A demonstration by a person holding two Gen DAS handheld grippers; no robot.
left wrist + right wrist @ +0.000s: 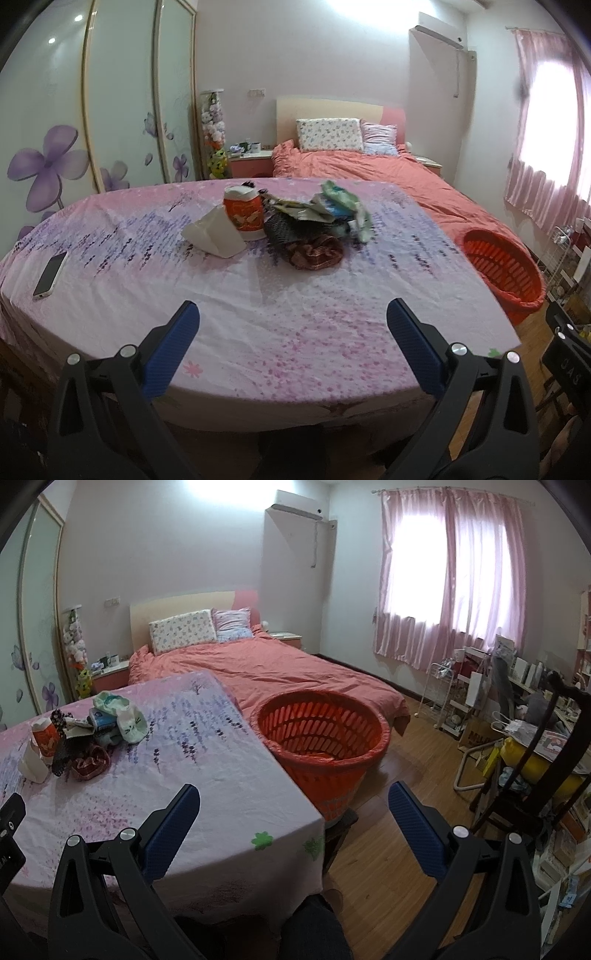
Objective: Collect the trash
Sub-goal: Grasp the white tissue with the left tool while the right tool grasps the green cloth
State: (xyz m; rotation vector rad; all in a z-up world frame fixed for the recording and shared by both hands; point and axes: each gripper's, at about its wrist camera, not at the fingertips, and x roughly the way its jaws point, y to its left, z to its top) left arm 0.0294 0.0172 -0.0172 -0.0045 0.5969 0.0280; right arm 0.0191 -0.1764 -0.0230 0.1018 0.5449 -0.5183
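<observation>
A heap of trash lies mid-table on the pink cloth: a red and white cup point(243, 212), a white paper bag point(214, 236), a dark mesh wrapper point(282, 229), a brown crumpled wrapper point(316, 253) and green-white packets point(345, 206). The same heap point(92, 731) shows at the left of the right wrist view. An orange slotted basket point(321, 738) stands beside the table's right edge, also seen as the basket point(502, 273). My left gripper point(293, 314) is open above the near table edge, short of the heap. My right gripper point(293, 797) is open, empty, over the table corner near the basket.
A phone point(50, 273) lies at the table's left edge. A bed with an orange cover point(266, 668) stands beyond the table. Shelves, a chair point(546, 768) and clutter fill the right side of the room. A person's knee point(314, 923) shows below. Wood floor point(388, 867) lies between table and chair.
</observation>
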